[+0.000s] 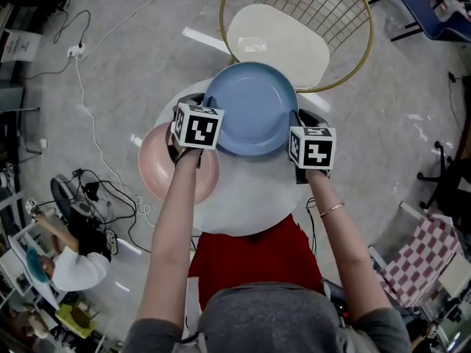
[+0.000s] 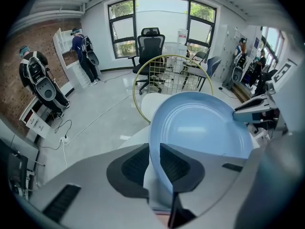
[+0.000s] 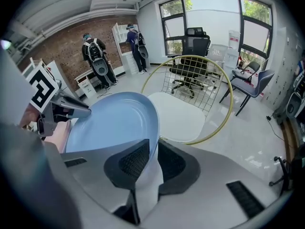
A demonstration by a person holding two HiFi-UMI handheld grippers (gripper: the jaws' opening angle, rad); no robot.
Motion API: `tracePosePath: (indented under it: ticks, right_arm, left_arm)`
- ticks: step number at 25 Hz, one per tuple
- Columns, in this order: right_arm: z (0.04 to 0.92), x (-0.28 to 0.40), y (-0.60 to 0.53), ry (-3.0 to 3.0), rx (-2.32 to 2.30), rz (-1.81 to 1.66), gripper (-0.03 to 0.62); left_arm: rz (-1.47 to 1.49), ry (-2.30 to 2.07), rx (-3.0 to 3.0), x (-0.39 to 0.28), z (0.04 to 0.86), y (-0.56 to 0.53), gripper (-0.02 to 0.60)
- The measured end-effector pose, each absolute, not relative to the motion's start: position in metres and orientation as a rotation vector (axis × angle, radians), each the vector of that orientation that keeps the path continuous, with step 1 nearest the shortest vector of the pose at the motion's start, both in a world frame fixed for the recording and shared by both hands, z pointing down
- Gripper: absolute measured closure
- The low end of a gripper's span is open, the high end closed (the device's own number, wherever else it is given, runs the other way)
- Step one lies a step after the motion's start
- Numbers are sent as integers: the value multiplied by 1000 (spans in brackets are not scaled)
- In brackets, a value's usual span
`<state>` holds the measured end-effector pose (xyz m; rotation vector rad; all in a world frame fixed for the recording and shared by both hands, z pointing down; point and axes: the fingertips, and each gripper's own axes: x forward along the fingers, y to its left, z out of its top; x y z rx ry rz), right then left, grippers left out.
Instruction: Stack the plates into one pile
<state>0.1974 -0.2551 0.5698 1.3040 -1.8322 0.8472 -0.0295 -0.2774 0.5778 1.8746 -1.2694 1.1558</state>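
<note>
left gripper [image 2: 153, 149] and right gripper [image 3: 153, 147] fingers are each closed on opposite rims of the blue plate [image 1: 254, 109] over the table [image 1: 250, 201]. next, i'd guess: carry it level onto the pink plate [image 1: 158, 169] just beside it.

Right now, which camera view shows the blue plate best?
The head view: it shows nearly the whole blue plate from above, over the white table. The left gripper view hides its near edge behind the left gripper, whose jaws clamp the rim; the right gripper view does the same with the right gripper.
</note>
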Motion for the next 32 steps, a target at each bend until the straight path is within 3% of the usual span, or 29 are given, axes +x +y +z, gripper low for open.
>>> tracePosePath:
  ticks: [16, 32]
  right_arm:
    - [565, 200, -255, -1834, 1317, 854, 531]
    - [521, 207, -258, -1874, 1434, 846, 549]
  left_arm:
    - [1187, -1251, 1847, -30, 580, -274, 529]
    - [1024, -1346, 1941, -27, 515, -275, 549]
